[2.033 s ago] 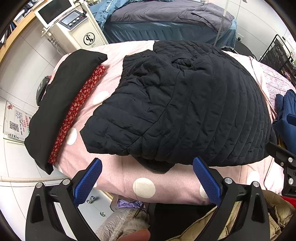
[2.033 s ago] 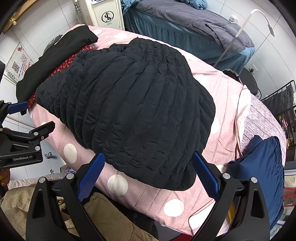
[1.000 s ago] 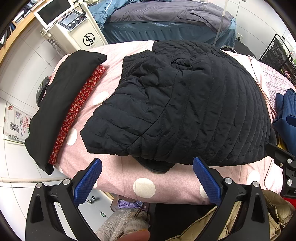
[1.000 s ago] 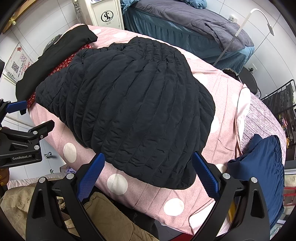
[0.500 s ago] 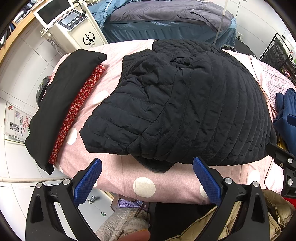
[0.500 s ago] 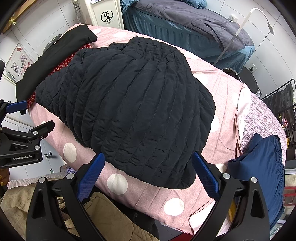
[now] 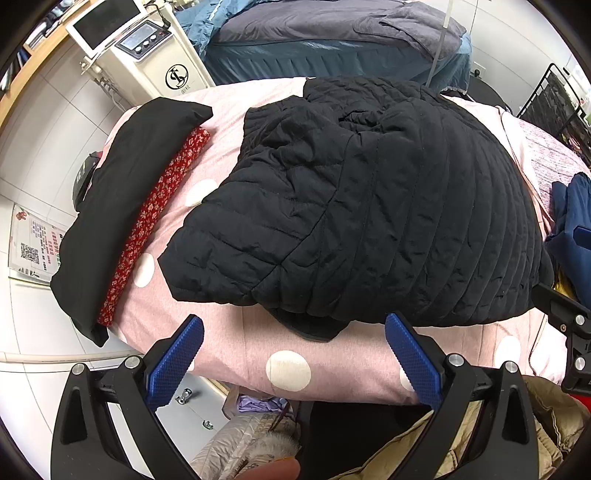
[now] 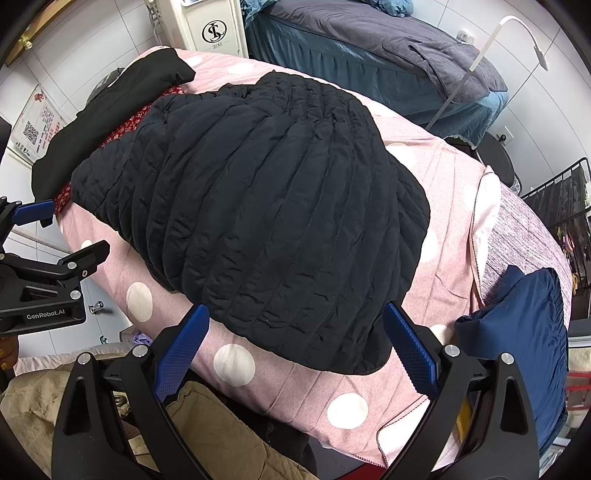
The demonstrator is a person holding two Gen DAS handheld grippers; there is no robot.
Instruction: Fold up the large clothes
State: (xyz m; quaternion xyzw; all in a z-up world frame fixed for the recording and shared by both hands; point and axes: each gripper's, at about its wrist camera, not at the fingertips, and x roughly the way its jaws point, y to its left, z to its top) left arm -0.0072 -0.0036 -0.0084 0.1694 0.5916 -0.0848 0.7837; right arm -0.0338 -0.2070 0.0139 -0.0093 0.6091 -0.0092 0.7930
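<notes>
A black quilted jacket [image 7: 369,206] lies folded over itself on a pink bed with white dots [image 7: 236,347]; it also shows in the right wrist view [image 8: 273,214]. My left gripper [image 7: 293,354] is open and empty, held off the bed's near edge, short of the jacket's hem. My right gripper [image 8: 295,345] is open and empty, above the near hem of the jacket. The left gripper [image 8: 48,236] also shows at the left edge of the right wrist view.
A black cloth over a red flowered one [image 7: 122,206] lies at the bed's left end. A navy garment [image 8: 524,332] lies at the right end. A white machine [image 7: 147,55] and a blue-grey bed [image 7: 332,33] stand behind. Beige clothing [image 8: 207,435] lies below.
</notes>
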